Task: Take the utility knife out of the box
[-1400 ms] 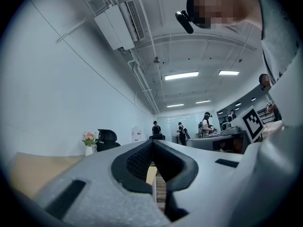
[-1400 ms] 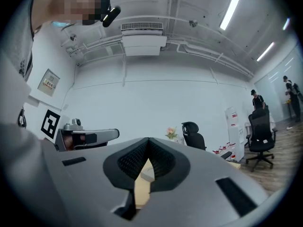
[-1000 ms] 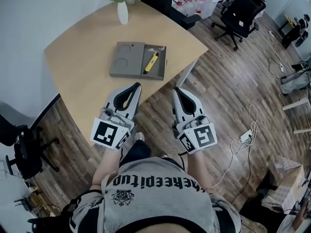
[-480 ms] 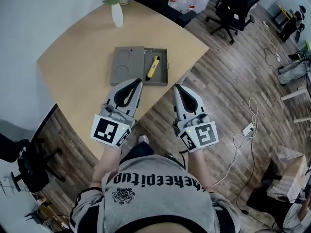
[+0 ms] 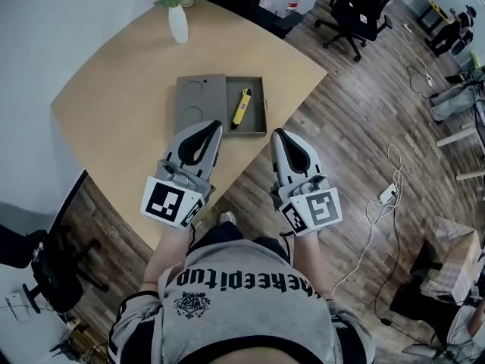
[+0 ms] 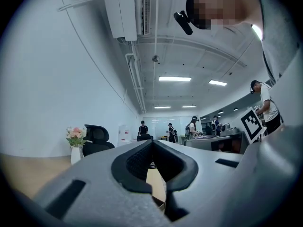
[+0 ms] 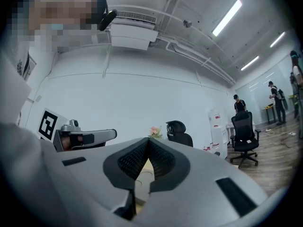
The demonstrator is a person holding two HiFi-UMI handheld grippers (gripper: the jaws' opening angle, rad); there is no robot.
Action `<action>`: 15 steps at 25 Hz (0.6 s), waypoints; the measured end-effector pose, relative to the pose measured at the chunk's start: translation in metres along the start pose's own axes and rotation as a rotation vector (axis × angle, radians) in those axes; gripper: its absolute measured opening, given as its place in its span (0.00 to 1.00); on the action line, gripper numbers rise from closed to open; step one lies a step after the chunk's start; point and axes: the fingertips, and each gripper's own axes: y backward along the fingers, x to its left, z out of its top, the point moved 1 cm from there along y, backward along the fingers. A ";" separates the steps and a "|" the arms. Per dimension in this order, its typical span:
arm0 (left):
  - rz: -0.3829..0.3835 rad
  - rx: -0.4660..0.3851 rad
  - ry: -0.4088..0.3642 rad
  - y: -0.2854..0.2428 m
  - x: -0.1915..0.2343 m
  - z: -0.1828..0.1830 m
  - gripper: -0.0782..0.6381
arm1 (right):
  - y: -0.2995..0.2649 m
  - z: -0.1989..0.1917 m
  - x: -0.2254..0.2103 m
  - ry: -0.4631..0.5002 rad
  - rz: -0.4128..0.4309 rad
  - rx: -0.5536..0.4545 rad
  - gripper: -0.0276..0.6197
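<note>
**Both tools now nearer the box**

Left tool and right tool have advanced side by side toward the open box on the bench. Each tool is pressed together and pinching nothing, probably kept closed for transit. The yellow utility knife lies untouched in the box's right compartment. The lid, flat to the left, leaves it reachable, and the right tool looks better lined up.

The left gripper and right gripper are closed, empty.
</note>
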 end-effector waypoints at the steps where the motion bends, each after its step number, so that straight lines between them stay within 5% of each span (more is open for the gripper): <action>1: -0.005 -0.001 0.003 0.000 0.002 -0.001 0.13 | -0.001 -0.001 0.000 0.000 -0.006 0.000 0.05; 15: -0.053 0.003 0.042 -0.017 0.009 -0.011 0.13 | -0.007 -0.006 -0.009 0.001 -0.056 0.021 0.05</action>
